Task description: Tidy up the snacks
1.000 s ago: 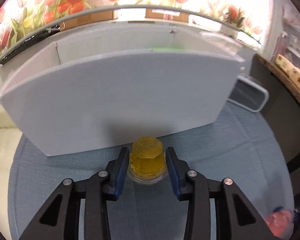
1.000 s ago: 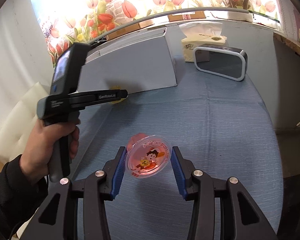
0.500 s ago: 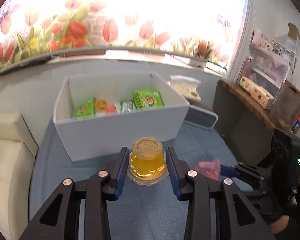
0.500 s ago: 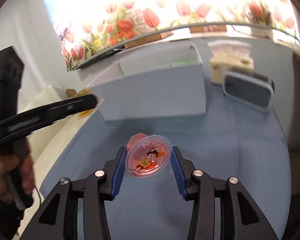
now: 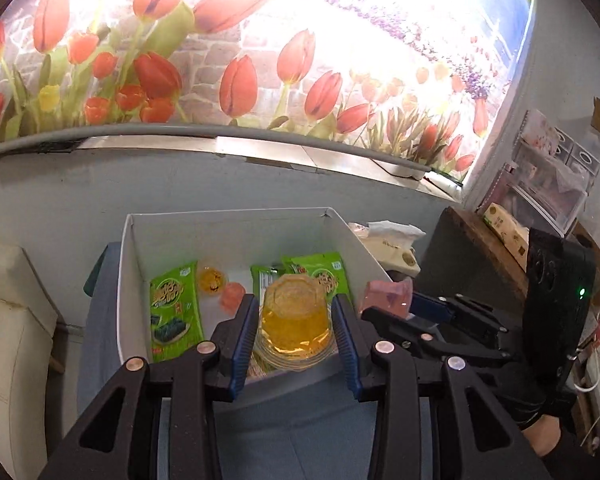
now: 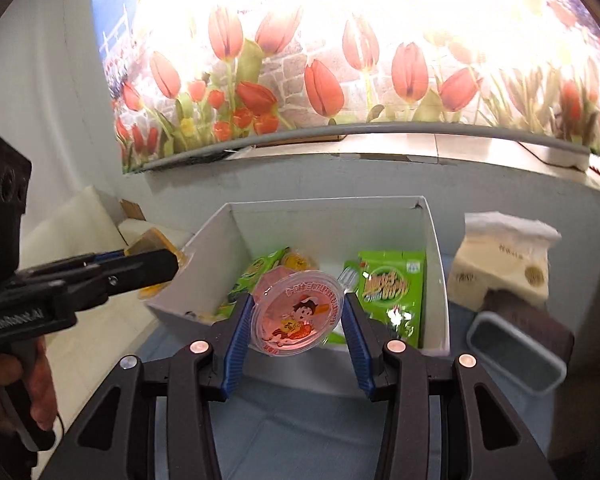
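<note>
My left gripper [image 5: 296, 322] is shut on a yellow jelly cup [image 5: 294, 316], held bottom up above the near wall of the white box [image 5: 236, 220]. My right gripper [image 6: 298, 314] is shut on a pink jelly cup [image 6: 296, 314] with a cartoon lid facing the camera, over the same box [image 6: 434, 248]. In the left wrist view the right gripper [image 5: 396, 304] with its pink cup [image 5: 386, 296] hovers at the box's right wall. In the right wrist view the left gripper [image 6: 168, 264] with its yellow cup [image 6: 150, 246] sits at the box's left wall.
Inside the box lie green snack packets [image 5: 176, 308] [image 6: 392, 292], a small yellow jelly [image 5: 212, 280] and a pink jelly [image 5: 233, 295]. A tissue pack [image 6: 504, 260] and a grey-rimmed rectangular item [image 6: 516, 352] stand right of the box on the blue cloth. A cream sofa [image 5: 8, 320] is left.
Both grippers rose with their jelly cups and moved toward the box, so its inside now shows. Each has come up to a side wall of the box.
</note>
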A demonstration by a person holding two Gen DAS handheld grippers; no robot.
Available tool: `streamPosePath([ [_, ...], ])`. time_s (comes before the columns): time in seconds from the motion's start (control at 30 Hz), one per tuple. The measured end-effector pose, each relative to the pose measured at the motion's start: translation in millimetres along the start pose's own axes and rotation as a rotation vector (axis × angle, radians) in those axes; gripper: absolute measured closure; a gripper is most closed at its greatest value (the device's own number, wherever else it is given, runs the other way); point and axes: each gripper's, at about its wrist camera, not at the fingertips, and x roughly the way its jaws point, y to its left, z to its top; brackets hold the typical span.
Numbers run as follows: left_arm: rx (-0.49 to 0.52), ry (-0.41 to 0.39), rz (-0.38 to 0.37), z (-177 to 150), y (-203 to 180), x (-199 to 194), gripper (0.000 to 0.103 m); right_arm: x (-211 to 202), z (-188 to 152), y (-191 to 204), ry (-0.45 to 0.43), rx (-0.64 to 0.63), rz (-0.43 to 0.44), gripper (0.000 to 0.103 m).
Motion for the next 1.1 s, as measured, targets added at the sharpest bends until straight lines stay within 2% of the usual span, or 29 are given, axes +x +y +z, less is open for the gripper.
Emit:
streamPosePath([
  [0.13,0.007,0.06,0.002,14,11,32,0.061,36,10,-9,0.073,0.005,-0.039,0.054],
  [0.2,-0.002,0.104,0.009,14,18,49,0.06,50,9,-12,0.11,0.002,-0.026,0.054],
  [0.23,-0.006,0.134,0.019,12,20,57,0.051,54,8,-12,0.129,-0.005,-0.025,0.052],
  [0.27,-0.016,0.155,0.052,10,24,64,0.043,59,6,-12,0.147,-0.014,-0.032,0.037],
  [0.3,-0.019,0.154,0.076,8,26,66,0.021,60,4,-11,0.149,-0.023,-0.052,0.025],
  [0.33,-0.02,0.147,0.081,6,28,66,0.004,59,2,-11,0.138,-0.033,-0.057,0.011],
  [0.37,-0.024,0.123,0.07,5,30,64,0.001,57,0,-9,0.125,-0.046,-0.048,0.011],
  [0.43,-0.029,0.108,0.074,3,32,61,0.0,52,-4,-9,0.113,-0.048,-0.04,0.011],
  [0.53,-0.04,0.129,0.082,2,33,62,0.0,48,-7,-13,0.117,-0.031,-0.048,0.01],
  [0.63,0.003,0.105,0.124,1,26,55,0.0,40,-10,-17,0.1,-0.011,-0.052,0.006],
  [0.73,0.042,0.042,0.193,-1,14,39,0.0,36,-11,-14,0.093,-0.016,-0.079,0.005],
  [0.9,0.094,-0.051,0.24,-12,-8,4,0.0,20,-22,-5,0.084,-0.044,-0.143,0.005],
  [0.97,0.073,-0.106,0.239,-24,-12,-14,0.0,5,-32,1,0.049,-0.064,-0.166,0.005],
  [1.03,0.049,-0.126,0.237,-33,-15,-28,0.0,-8,-41,9,0.022,-0.082,-0.214,0.005],
  [1.1,0.072,-0.177,0.292,-44,-24,-46,0.0,-23,-50,16,0.005,-0.099,-0.234,0.005],
])
